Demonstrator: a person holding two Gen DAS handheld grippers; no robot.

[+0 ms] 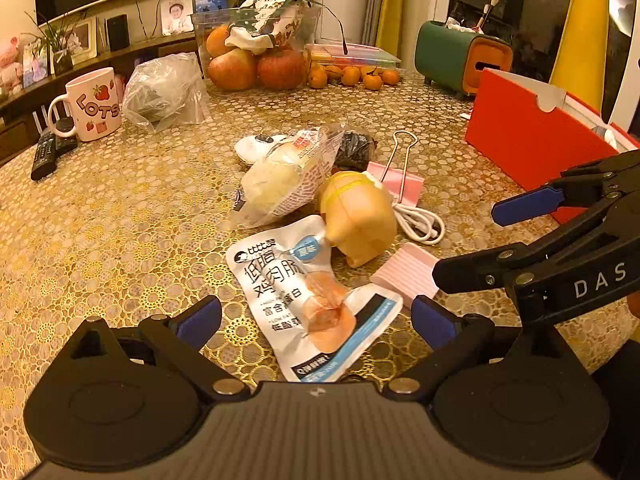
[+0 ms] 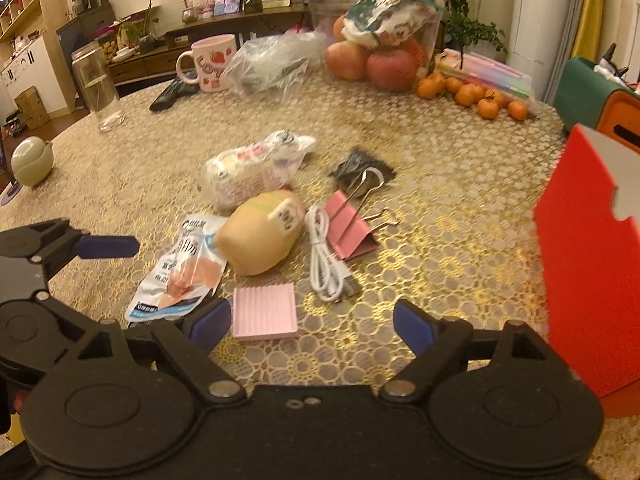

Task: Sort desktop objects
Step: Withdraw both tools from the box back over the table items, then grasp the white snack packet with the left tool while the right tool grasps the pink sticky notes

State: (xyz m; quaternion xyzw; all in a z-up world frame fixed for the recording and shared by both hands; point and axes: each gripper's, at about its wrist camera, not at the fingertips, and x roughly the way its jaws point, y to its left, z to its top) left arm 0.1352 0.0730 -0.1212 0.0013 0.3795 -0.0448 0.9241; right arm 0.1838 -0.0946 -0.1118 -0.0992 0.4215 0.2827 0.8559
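My left gripper (image 1: 316, 320) is open low over the gold lace table, its pads on either side of a white snack packet (image 1: 304, 300) without touching it. Beyond lie a yellow plush toy (image 1: 356, 216), wrapped bread (image 1: 280, 176), a pink binder clip (image 1: 400, 184), a white cable (image 1: 420, 224) and a small black packet (image 1: 356, 148). My right gripper (image 2: 312, 322) is open and empty, with a pink ridged block (image 2: 264, 312) just inside its left finger. The red box (image 2: 592, 264) stands at the right. The toy (image 2: 260, 236) and clip (image 2: 350, 232) lie ahead.
At the back stand a pink mug (image 1: 96, 104), remotes (image 1: 52, 148), a plastic bag (image 1: 164, 92), a clear tub of fruit (image 1: 256, 40), tangerines (image 1: 352, 76) and a green tissue box (image 1: 460, 56). A glass jar (image 2: 98, 84) and a green pot (image 2: 32, 160) are at the far left.
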